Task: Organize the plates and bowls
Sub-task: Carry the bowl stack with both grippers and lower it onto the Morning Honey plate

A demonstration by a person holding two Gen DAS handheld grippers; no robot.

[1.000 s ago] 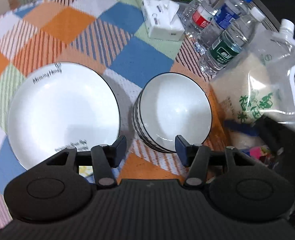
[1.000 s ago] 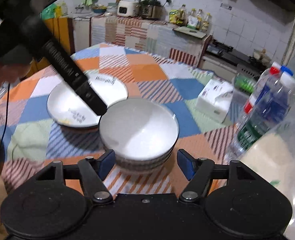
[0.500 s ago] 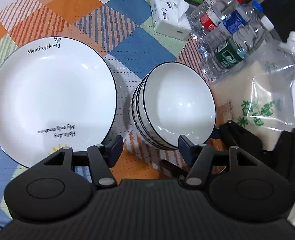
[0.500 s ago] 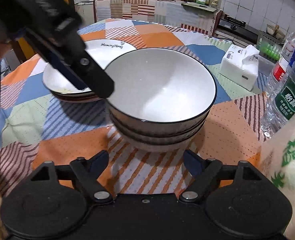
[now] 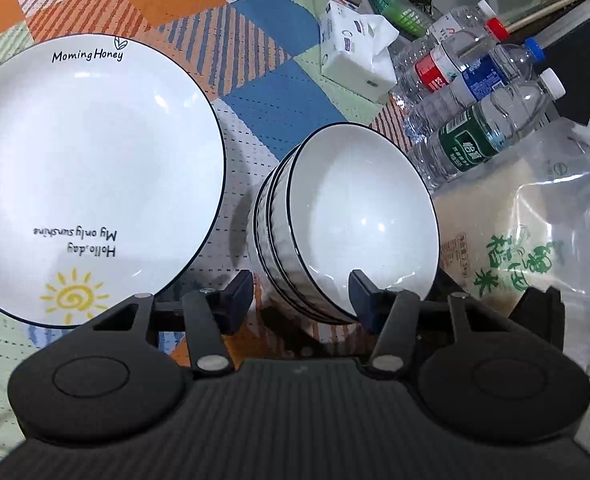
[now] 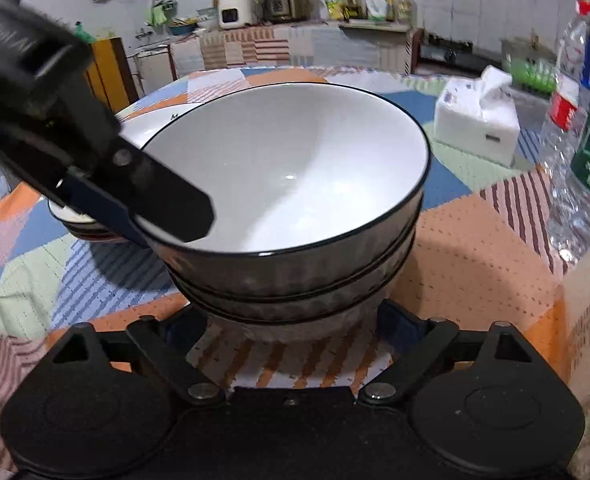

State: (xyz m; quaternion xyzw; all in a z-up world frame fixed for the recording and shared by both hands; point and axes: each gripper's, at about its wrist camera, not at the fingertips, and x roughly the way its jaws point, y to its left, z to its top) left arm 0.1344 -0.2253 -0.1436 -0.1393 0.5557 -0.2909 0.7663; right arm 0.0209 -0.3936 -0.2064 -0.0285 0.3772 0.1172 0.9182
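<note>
Nested bowl stack (image 5: 347, 224) sits on the patchwork tablecloth (image 5: 263, 92) just right of the "Morning Honey" plate (image 5: 83, 168). Left gripper (image 5: 301, 294) is spread wide, straddling the top bowl's near rim, one finger inside and one outside, likely for a rim pinch. Right gripper (image 6: 295, 320) is also agape, low around the stack's base, gripping nothing, probably to steady or lift.

- A narrow strip of checked tablecloth (image 5: 239, 184) is being left bare between the white black-rimmed plate (image 5: 87, 168) and the stacked white bowls (image 5: 347, 228).
- The bowls' right side is being crowded by clear plastic water bottles (image 5: 475, 136) and a transparent rice bag (image 5: 535, 240).
</note>
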